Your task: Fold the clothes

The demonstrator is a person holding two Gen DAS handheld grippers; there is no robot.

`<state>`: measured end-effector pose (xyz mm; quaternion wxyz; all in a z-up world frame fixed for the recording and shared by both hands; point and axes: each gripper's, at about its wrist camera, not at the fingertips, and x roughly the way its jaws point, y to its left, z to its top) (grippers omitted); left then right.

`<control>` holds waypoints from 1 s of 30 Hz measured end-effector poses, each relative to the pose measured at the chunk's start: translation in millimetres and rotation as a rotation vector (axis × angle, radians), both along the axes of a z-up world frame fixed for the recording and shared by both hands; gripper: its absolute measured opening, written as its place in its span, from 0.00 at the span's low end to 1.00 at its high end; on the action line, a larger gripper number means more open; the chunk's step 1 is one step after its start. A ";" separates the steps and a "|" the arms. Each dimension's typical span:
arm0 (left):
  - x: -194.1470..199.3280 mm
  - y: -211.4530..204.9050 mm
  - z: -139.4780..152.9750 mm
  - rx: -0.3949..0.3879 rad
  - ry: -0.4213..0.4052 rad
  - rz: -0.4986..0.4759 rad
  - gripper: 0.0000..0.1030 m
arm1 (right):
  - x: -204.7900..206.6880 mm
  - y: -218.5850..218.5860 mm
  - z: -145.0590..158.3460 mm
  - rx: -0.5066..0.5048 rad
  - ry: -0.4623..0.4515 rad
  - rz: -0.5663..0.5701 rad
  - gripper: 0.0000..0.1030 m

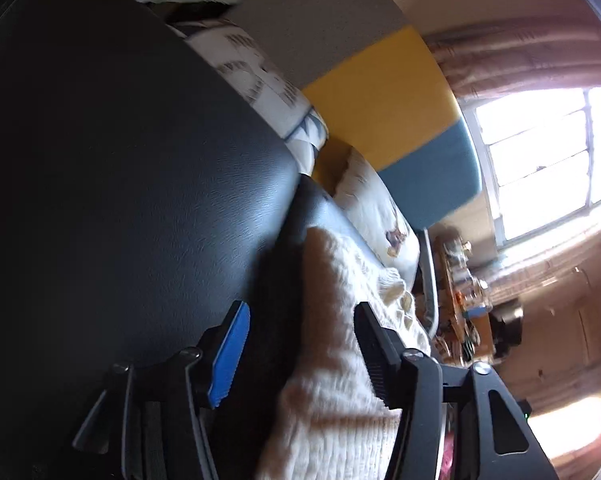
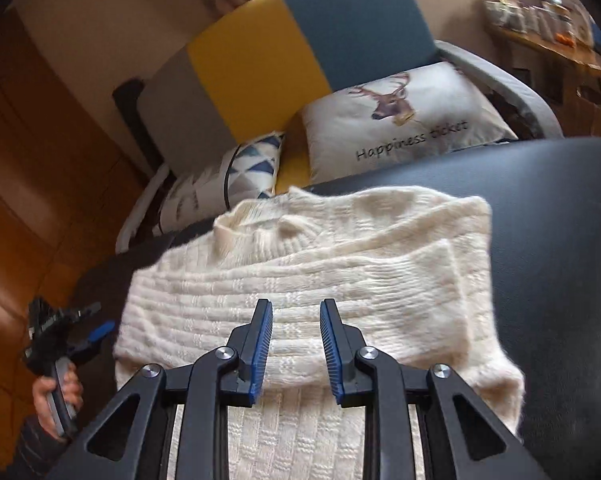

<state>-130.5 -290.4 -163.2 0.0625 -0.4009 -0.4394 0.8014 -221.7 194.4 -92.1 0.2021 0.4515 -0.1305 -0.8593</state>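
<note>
1. Presently, in the left wrist view, the left gripper (image 1: 300,354) is tilted steeply, its jaws wide apart and holding nothing. One blue-padded finger lies over the black textured leather surface (image 1: 132,184); the other lies over the edge of the cream cable-knit sweater (image 1: 332,380). Whether either fingertip touches anything cannot be told, as the picture is blurred. Beyond are a white patterned cushion (image 1: 376,216) and a grey, yellow and blue panelled backrest (image 1: 380,92).

2. In the right wrist view, the right gripper (image 2: 296,344) is poised over the sweater (image 2: 340,264), jaws parted and empty. The garment lies on the black surface (image 2: 560,240), partly folded: a sleeve is laid across the body and the neckline faces away, toward the deer-print cushion (image 2: 404,116) and the blue-triangle cushion (image 2: 236,176). The left gripper (image 2: 94,320) shows at the garment's left side, off the edge of the surface, in the person's hand (image 2: 56,396).

3. Judgement: the next fold probably brings the near hem up toward the neckline. To do it well, both grippers should pinch all layers at the near edge, well apart from each other, and lift level. The thick, fuzzy knit may slip or sag, so a deep bite is advisable. The laid sleeve must not be dragged askew.
</note>
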 end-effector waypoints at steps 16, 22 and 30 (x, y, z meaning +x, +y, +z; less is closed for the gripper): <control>-94.9 57.2 17.8 -0.216 0.091 -0.263 0.51 | -32.9 4.2 -64.4 -0.106 -0.152 0.034 0.21; -103.4 86.5 43.1 -0.456 0.162 -0.347 0.12 | -25.1 5.4 -69.7 -0.060 -0.091 0.047 0.09; -116.3 105.9 22.6 -0.659 0.074 -0.358 0.20 | -20.4 2.9 -70.3 -0.046 -0.068 0.029 0.09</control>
